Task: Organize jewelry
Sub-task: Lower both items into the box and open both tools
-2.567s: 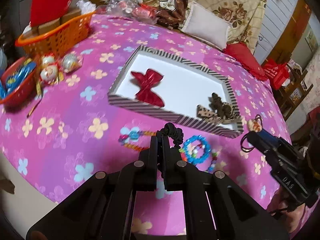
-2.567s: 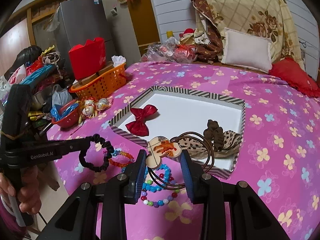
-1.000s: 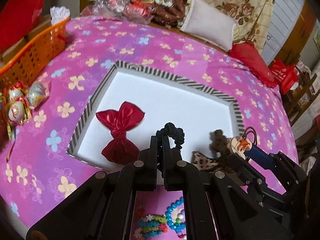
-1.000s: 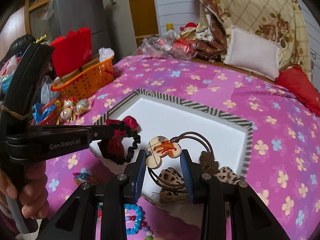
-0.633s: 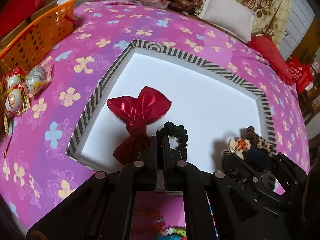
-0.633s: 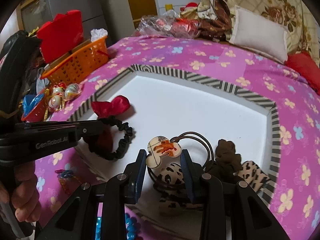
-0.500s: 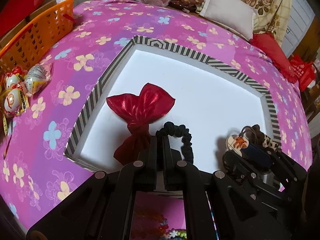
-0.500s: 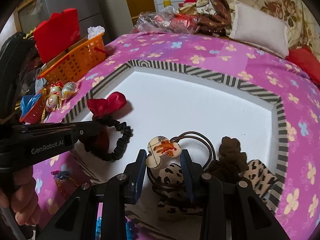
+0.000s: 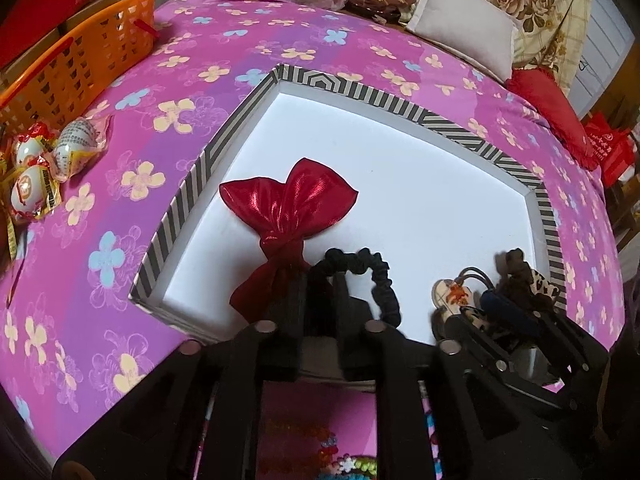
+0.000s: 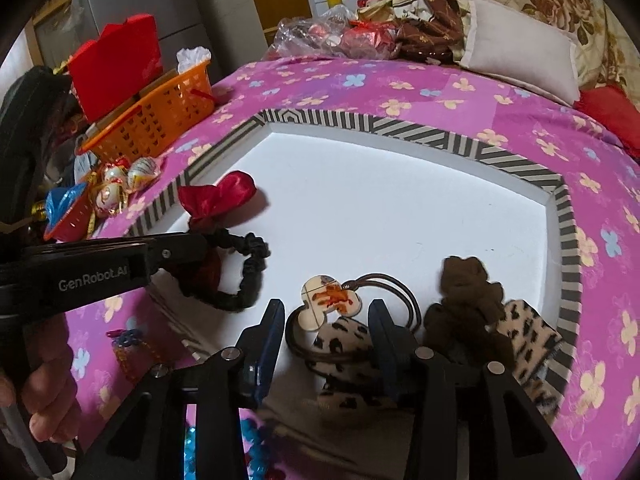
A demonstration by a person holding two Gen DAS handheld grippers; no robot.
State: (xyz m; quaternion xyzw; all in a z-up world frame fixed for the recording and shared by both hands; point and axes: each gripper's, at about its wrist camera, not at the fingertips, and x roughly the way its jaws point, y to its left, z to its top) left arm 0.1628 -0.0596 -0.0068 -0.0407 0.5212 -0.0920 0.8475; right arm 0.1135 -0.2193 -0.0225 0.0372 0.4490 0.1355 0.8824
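Dropping both hair ties into the striped tray (image 10: 432, 136) is the step here. The left gripper (image 9: 320, 280) has just been opening, jaws narrowly parted, black scrunchie (image 9: 372, 276) lying by the red bow (image 9: 296, 208). The right gripper (image 10: 328, 316) has also been opening, jaws moderately apart around the charm hair tie (image 10: 332, 300), pads apparently clear. Next is probably lifting both away cleanly. Only the right wrist view shows the charm tie resting on the leopard bow (image 10: 344, 340).

A black scrunchie (image 9: 372, 276) lies on the white floor of the striped-rim tray (image 9: 384, 100), just beside the shiny red bow (image 9: 292, 208) — touching its lower tail. Near the tray's other corner, the brown hair tie with a cartoon charm (image 10: 332, 300) rests on a leopard-print bow (image 10: 348, 344) — a brown scrunchie (image 10: 468, 292) beside it.
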